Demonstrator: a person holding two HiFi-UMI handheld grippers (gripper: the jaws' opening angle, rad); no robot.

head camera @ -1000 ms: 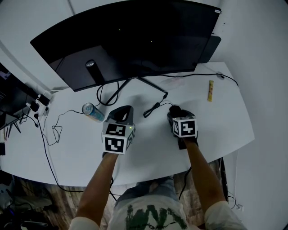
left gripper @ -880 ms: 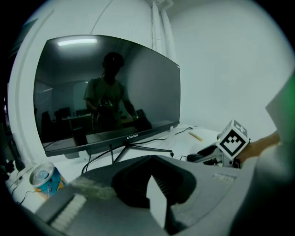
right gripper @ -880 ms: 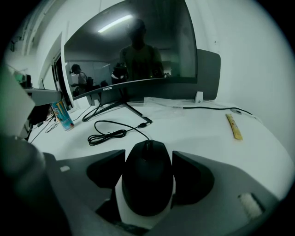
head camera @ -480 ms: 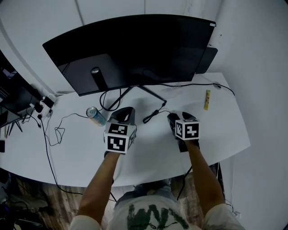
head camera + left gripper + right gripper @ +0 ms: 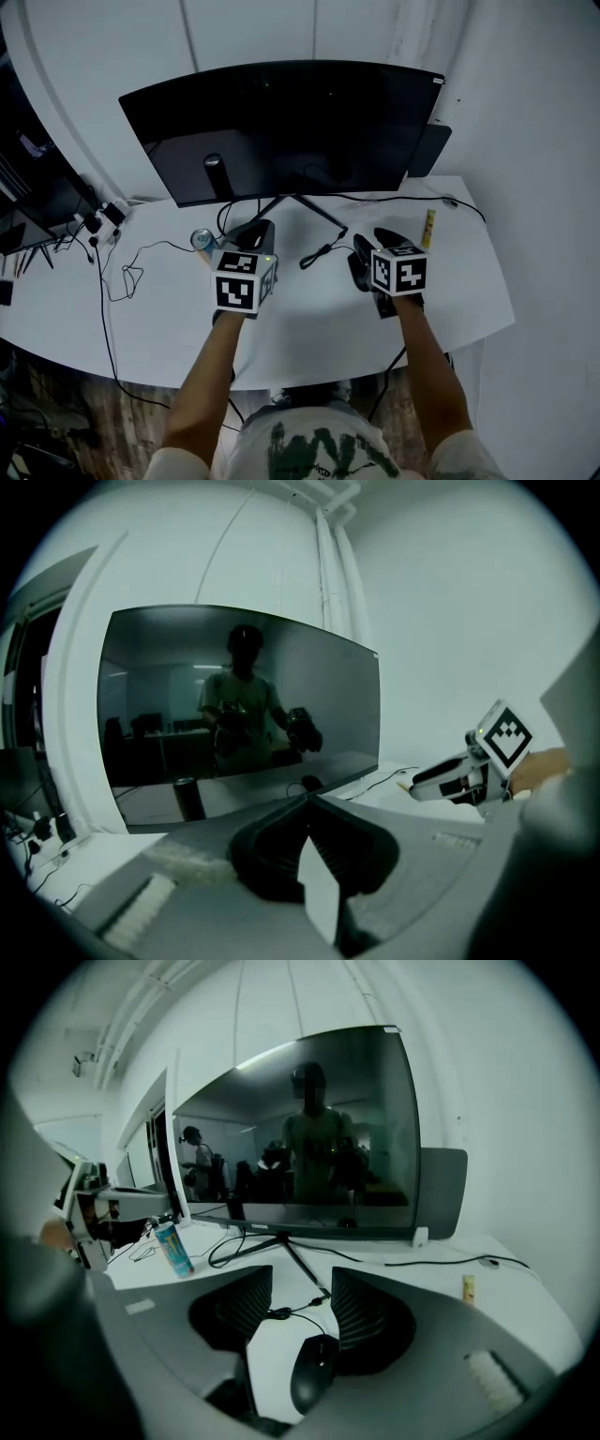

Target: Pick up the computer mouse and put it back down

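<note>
- The mouse point(image 5: 314, 1372) looks like it lies on the white worktop point(image 5: 309, 319), under the right tongs point(image 5: 302, 1283). It shows in the gap between them, right beside the right-hand one.
- The right tongs have just been closing, but they are about half open. Bare worktop shows between the mouse and the other tong, so nothing is squeezed.
- The left tongs point(image 5: 307, 801) are closed at the tips and hold nothing.
- What could go wrong: I think the tongs could close with the mouse off to one side. Then it may get pushed away or tip out.
- The mouse's wire point(image 5: 281, 1313) curls just in front of it. It could get pinched too, or tug the mouse back when it goes up.
- A drink can point(image 5: 174, 1249) stands to the left, well apart, near the left tongs.
- A big dark screen point(image 5: 281, 122) stands at the back on its stand. A small yellow thing point(image 5: 428, 228) lies to the right.
- Nothing else blocks the mouse.
</note>
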